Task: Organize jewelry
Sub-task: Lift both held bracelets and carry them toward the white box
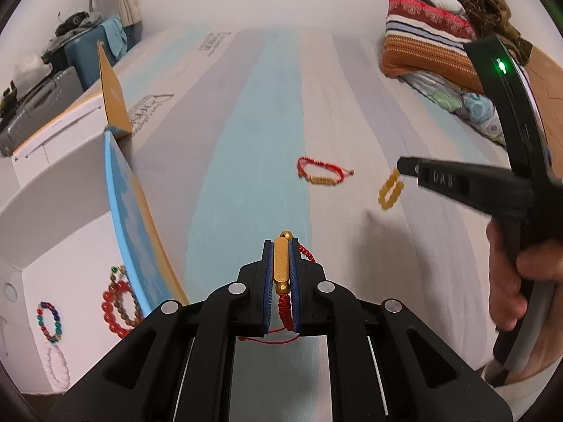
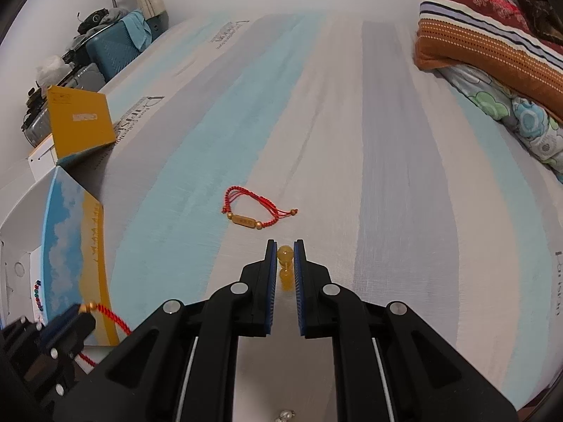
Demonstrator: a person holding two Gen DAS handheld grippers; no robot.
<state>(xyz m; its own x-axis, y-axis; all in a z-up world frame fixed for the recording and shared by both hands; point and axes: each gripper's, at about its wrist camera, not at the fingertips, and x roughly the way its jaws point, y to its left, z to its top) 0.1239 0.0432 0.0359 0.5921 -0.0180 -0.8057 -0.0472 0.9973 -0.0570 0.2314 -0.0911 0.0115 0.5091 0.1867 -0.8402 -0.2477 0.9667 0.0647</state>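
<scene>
My left gripper (image 1: 280, 246) is shut on a red cord bracelet with a gold bar (image 1: 281, 262), held above the striped bed sheet; it also shows at the lower left of the right wrist view (image 2: 92, 305). My right gripper (image 2: 284, 246) is shut on a yellow bead bracelet (image 2: 284, 255), which hangs from its tip in the left wrist view (image 1: 390, 190). A second red cord bracelet with a gold bar (image 2: 246, 212) lies on the sheet ahead of both grippers. A white box (image 1: 52, 232) at the left holds several bead bracelets (image 1: 118, 299).
The box's blue and yellow flap (image 1: 130, 218) stands up between the box and the sheet. A yellow flap (image 2: 79, 123) stands farther back. Folded blankets and pillows (image 2: 492, 42) lie at the far right. Suitcases and clutter (image 2: 105, 45) stand beyond the bed's left edge.
</scene>
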